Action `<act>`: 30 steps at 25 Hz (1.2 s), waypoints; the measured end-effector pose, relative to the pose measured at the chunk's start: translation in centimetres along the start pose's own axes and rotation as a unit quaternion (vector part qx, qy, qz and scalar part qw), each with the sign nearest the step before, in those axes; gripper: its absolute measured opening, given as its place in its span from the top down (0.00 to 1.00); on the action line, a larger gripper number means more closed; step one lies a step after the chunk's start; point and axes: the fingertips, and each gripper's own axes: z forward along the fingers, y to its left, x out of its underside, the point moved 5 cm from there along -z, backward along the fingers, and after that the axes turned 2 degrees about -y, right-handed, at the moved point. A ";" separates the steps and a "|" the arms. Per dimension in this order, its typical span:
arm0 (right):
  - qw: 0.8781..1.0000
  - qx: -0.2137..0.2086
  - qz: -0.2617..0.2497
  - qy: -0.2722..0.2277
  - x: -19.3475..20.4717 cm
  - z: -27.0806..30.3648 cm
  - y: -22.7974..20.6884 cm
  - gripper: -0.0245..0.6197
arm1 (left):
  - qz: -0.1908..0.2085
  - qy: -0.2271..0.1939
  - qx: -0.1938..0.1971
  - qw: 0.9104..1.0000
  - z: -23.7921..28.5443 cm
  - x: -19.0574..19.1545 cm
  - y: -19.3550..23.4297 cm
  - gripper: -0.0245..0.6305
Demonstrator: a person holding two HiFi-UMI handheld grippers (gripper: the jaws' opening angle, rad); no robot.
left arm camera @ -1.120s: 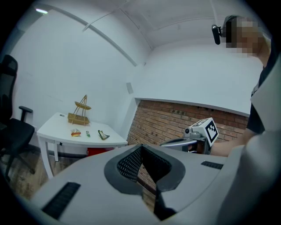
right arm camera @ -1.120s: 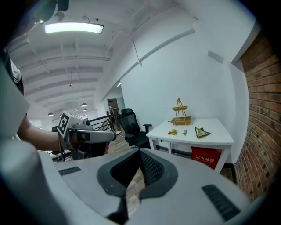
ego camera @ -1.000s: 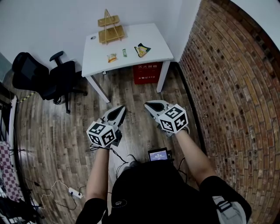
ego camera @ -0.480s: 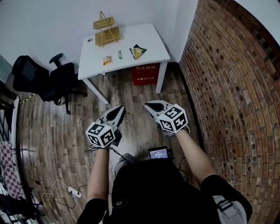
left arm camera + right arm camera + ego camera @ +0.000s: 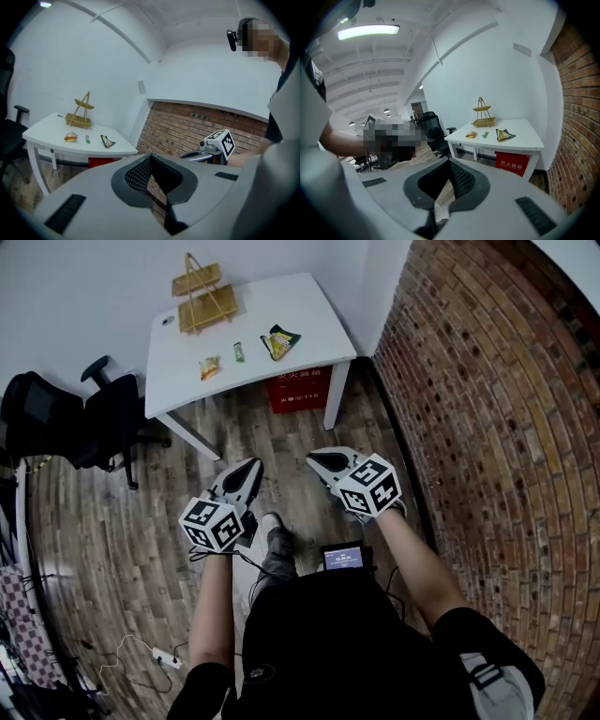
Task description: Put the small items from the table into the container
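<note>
- The small items are three snack-sized packets in a loose row near the front edge of a white table [image 5: 281, 306].
- From left to right in my head view: an orange-and-yellow wrapper [image 5: 209, 367], a slim green packet [image 5: 238, 352], and a larger yellow-and-dark bag [image 5: 278, 340] that looks crumpled into a triangle.
- The container is a single gold-coloured two-tier rack [image 5: 206, 307] towards the back of the same table, behind the packets and apart from them.
- Count: three packets, one rack, one table, two grippers.
- My left gripper [image 5: 249, 468] has its jaws clenched together with nothing between them.
- My right gripper [image 5: 317, 461] is clenched too and carries nothing.
- Both grippers are side by side over the wooden floor [image 5: 141, 512], pointing towards the table; the packets lie well ahead of them.
- In the left gripper view the packets sit left of the jaws; in the right gripper view, up and to the right.
- A red box [image 5: 298, 390] stands under the table, a black office chair [image 5: 66, 413] on the left, and a brick wall [image 5: 487, 409] on the right.
</note>
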 end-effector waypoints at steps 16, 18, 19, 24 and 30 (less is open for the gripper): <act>0.999 0.033 0.005 0.001 -10.2 15.6 -6.9 0.95 | 0.019 0.011 0.030 0.999 5.7 -8.2 17.5 0.95; 0.999 0.031 0.006 0.004 -10.6 17.2 -7.3 0.95 | 0.017 0.013 0.029 0.999 5.8 -8.4 19.0 0.95; 1.000 0.030 0.007 0.005 -10.7 17.9 -7.4 0.95 | 0.015 0.014 0.028 0.999 5.9 -8.5 19.7 0.95; 1.000 0.022 0.011 0.010 -11.6 21.0 -9.1 0.95 | 0.003 0.018 0.022 1.000 7.3 -8.8 22.9 0.95; 1.000 0.003 0.012 0.004 -13.8 24.9 -14.5 0.95 | 0.002 0.021 0.006 1.000 11.9 -10.6 26.9 0.95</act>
